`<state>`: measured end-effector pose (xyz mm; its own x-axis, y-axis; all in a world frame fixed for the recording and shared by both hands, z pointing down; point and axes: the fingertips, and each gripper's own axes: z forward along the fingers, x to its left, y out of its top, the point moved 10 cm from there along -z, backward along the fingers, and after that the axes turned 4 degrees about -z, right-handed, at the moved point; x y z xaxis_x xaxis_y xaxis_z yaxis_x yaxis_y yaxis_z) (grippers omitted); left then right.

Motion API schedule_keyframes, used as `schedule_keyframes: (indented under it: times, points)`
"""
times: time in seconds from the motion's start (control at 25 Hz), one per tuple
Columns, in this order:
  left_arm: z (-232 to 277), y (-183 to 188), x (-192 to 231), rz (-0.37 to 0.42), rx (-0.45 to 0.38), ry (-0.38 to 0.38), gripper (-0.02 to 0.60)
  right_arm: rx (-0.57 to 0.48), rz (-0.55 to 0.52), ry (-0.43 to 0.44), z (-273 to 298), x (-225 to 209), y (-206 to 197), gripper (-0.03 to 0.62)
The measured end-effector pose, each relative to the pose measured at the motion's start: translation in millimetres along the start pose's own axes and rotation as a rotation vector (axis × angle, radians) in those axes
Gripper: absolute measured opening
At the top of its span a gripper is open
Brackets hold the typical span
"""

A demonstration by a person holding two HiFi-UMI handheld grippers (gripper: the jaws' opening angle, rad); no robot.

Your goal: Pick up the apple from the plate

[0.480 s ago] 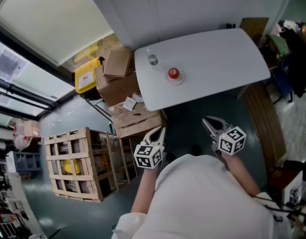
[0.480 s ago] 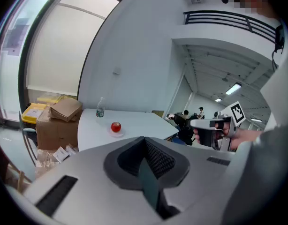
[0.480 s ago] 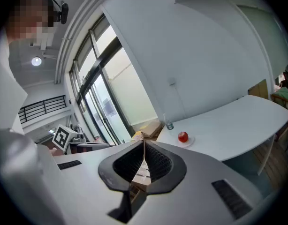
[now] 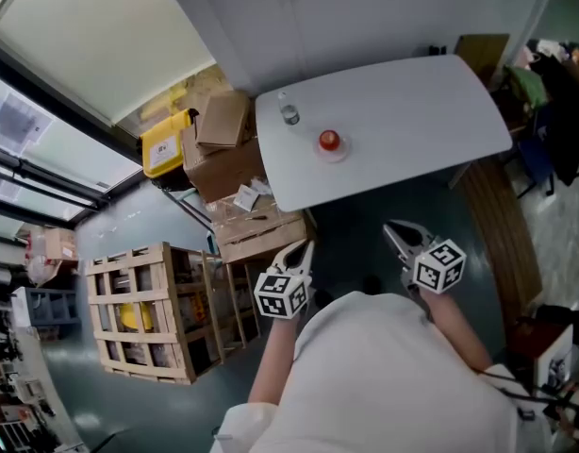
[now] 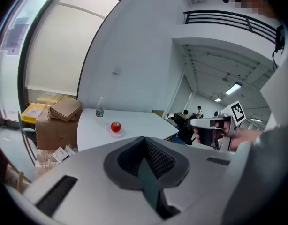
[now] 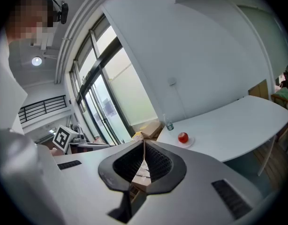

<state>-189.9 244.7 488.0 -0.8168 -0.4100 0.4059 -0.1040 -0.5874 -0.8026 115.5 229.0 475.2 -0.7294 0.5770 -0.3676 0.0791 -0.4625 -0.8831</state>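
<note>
A red apple (image 4: 329, 140) sits on a small white plate (image 4: 333, 152) near the left end of a white table (image 4: 412, 111). Both grippers hang close to the person's body, well short of the table. My left gripper (image 4: 304, 246) is shut with nothing in it; in its own view the apple (image 5: 116, 126) on the plate (image 5: 117, 133) lies far ahead of the jaw tips (image 5: 144, 139). My right gripper (image 4: 391, 226) also has its jaws together and empty, and its view shows the apple (image 6: 183, 137) and plate (image 6: 187, 142) far off beyond its tips (image 6: 144, 144).
A clear water bottle (image 4: 288, 111) stands on the table behind and left of the apple. Cardboard boxes (image 4: 223, 144) and a yellow bin (image 4: 163, 142) crowd the floor at the table's left end. A wooden crate (image 4: 143, 310) stands to my left.
</note>
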Motion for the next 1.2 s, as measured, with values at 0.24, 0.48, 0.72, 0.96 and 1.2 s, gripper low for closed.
schedule_keyframes:
  times: [0.24,0.48,0.72,0.96,1.2]
  points:
    - [1,-2,-3,-0.007,0.006,0.010,0.002,0.020,0.016,0.029,0,-1,-1,0.037]
    - [5,-5,-10,-0.011,0.009,0.031,0.002,0.044,0.004,0.036,-5,-12,-1,0.038]
    - [14,-10,-27,-0.014,0.011,0.058,0.002,0.060,0.011,0.059,-18,-33,-5,0.038]
    - [25,-16,-47,-0.005,0.008,0.090,0.002,0.083,0.020,0.081,-31,-54,-7,0.038]
    - [34,-25,-63,-0.029,-0.003,0.125,0.002,0.102,0.016,0.102,-44,-77,-9,0.038]
